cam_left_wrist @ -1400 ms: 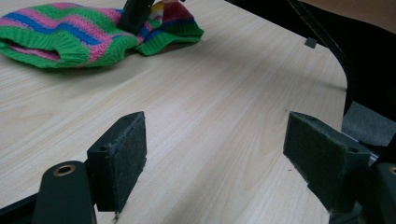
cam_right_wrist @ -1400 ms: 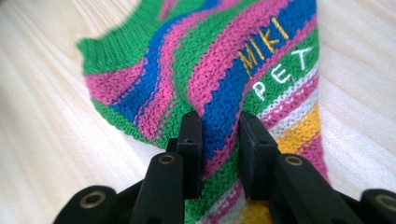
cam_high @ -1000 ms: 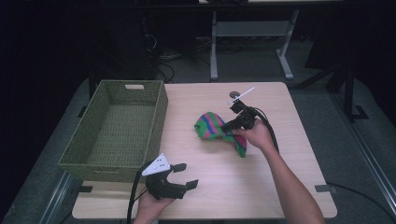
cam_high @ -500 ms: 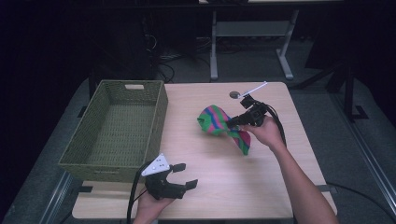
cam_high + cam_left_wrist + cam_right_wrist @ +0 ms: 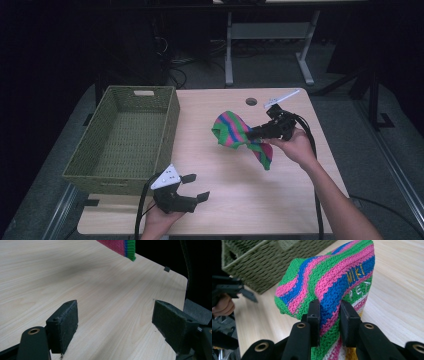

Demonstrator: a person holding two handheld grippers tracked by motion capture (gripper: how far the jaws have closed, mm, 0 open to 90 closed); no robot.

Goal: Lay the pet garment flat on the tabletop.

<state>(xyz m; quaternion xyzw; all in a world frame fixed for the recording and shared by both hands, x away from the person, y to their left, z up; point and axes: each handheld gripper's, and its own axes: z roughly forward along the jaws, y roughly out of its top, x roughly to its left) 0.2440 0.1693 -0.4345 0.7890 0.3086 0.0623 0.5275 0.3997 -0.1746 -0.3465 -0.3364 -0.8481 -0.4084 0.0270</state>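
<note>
The right gripper (image 5: 250,134) is pinching a striped knitted cloth (image 5: 235,132) between its two jaws, which are standing close together with a fold of the fabric pressed between the pads. In the right gripper view the cloth (image 5: 329,282) is showing green, pink and blue stripes and some yellow letters stitched on it. The cloth is hanging above the middle of the table (image 5: 300,200), nearer to the right edge than to the left, and one end of it (image 5: 263,155) is drooping down towards the surface; I cannot tell if this end is touching the wood. The person's right hand (image 5: 295,145) is holding the gripper from the right side.

The left gripper (image 5: 192,187) is resting low near the front edge of the table, just beside the front right corner of the green woven basket (image 5: 125,135). Its jaws are standing wide apart and nothing is lying between them; in the left gripper view, bare wood is showing between the two pads (image 5: 63,325). The basket is sitting along the left edge of the table, well apart from the cloth.
</note>
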